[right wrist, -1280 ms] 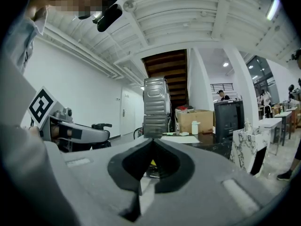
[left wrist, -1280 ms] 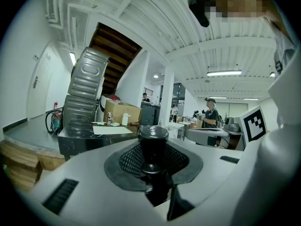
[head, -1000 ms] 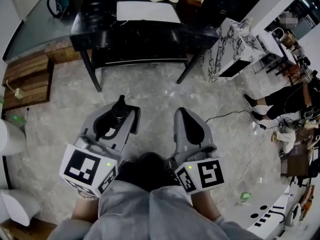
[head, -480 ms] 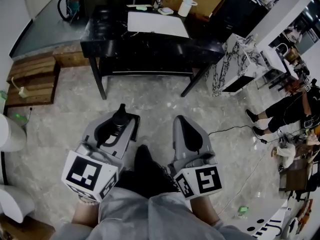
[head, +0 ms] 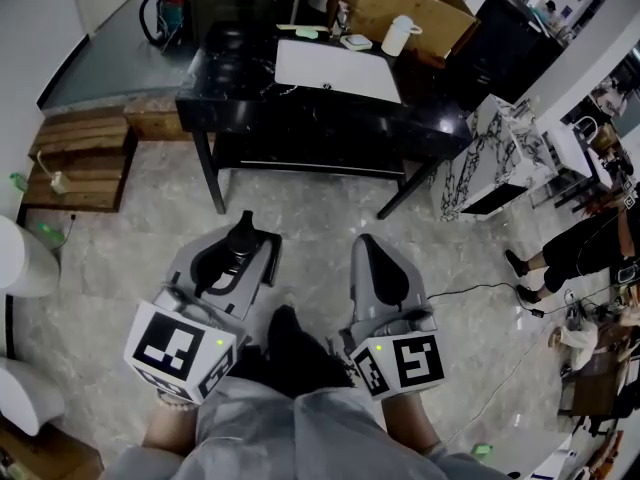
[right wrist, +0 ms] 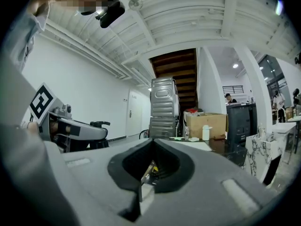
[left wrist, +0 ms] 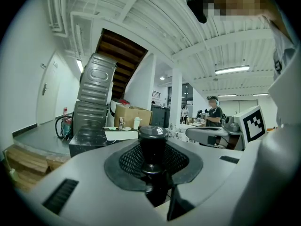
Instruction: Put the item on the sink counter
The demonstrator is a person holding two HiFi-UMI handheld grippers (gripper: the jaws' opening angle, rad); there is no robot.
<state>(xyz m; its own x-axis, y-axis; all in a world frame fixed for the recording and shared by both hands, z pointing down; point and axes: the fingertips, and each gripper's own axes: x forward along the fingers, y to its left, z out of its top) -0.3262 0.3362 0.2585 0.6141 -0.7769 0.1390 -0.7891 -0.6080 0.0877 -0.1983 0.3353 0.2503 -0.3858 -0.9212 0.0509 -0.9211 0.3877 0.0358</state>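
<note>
Though unclear overhead, own view shows left gripper (left wrist: 151, 142) clamping bottle (left wrist: 152, 150).

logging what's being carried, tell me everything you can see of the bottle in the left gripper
The small dark bottle looks glossy black, with a rounded grey cap and a ring at the neck. It stands upright, clamped between the black mesh pads of the left gripper, cap rising above them. Nothing else visibly touches it. It is held over the floor, short of the black sink counter.
</note>
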